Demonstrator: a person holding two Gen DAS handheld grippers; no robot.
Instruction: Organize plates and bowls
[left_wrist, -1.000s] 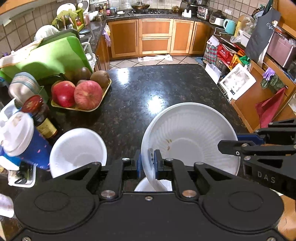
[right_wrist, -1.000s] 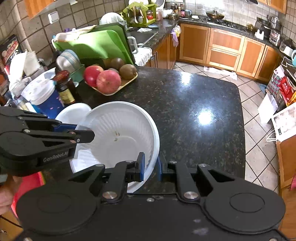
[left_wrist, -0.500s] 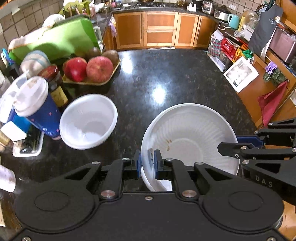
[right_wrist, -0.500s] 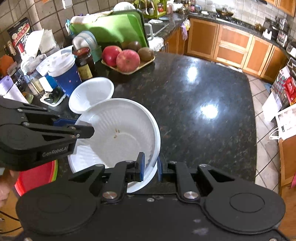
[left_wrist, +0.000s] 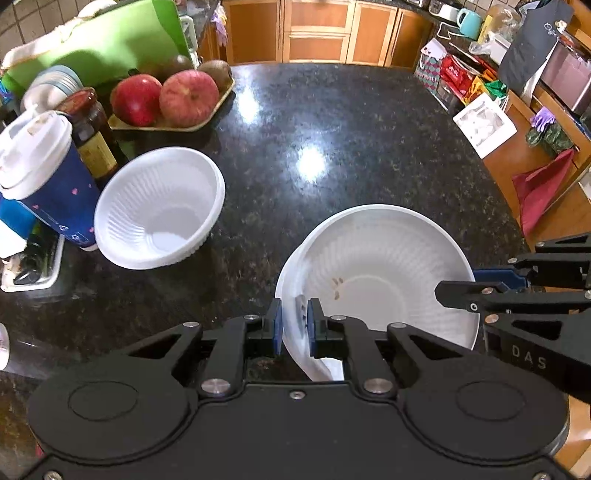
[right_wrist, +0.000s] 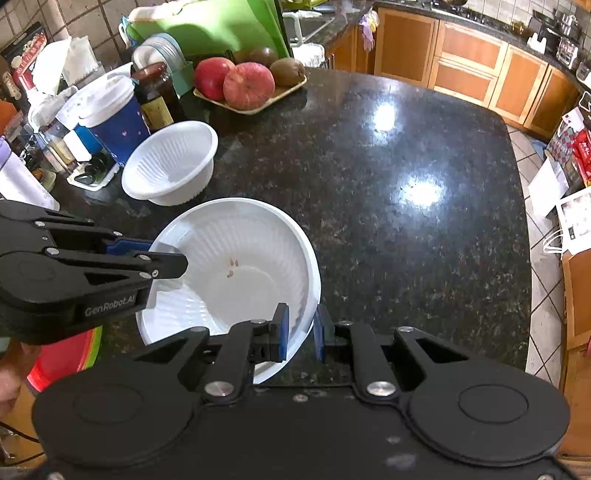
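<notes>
A large white ribbed plastic bowl (left_wrist: 380, 273) (right_wrist: 236, 273) with a few crumbs inside hangs over the dark granite counter (left_wrist: 332, 129), held at both sides. My left gripper (left_wrist: 294, 325) is shut on its left rim, and my right gripper (right_wrist: 300, 332) is shut on its right rim. Each gripper shows in the other's view, clamped on the opposite rim. A smaller white ribbed bowl (left_wrist: 159, 214) (right_wrist: 171, 162) stands on the counter to the left, apart from the large one.
Left of the small bowl stand a blue lidded cup (left_wrist: 44, 177), a dark sauce jar (left_wrist: 90, 125) and a tray of apples and kiwis (left_wrist: 166, 99). A green cutting board (right_wrist: 210, 26) leans behind. Red and green plates (right_wrist: 66, 362) lie at the near left edge.
Both grippers have sunk toward the counter with the large bowl between them. The small bowl and the clutter at the left now appear nearer and lower in both views.
</notes>
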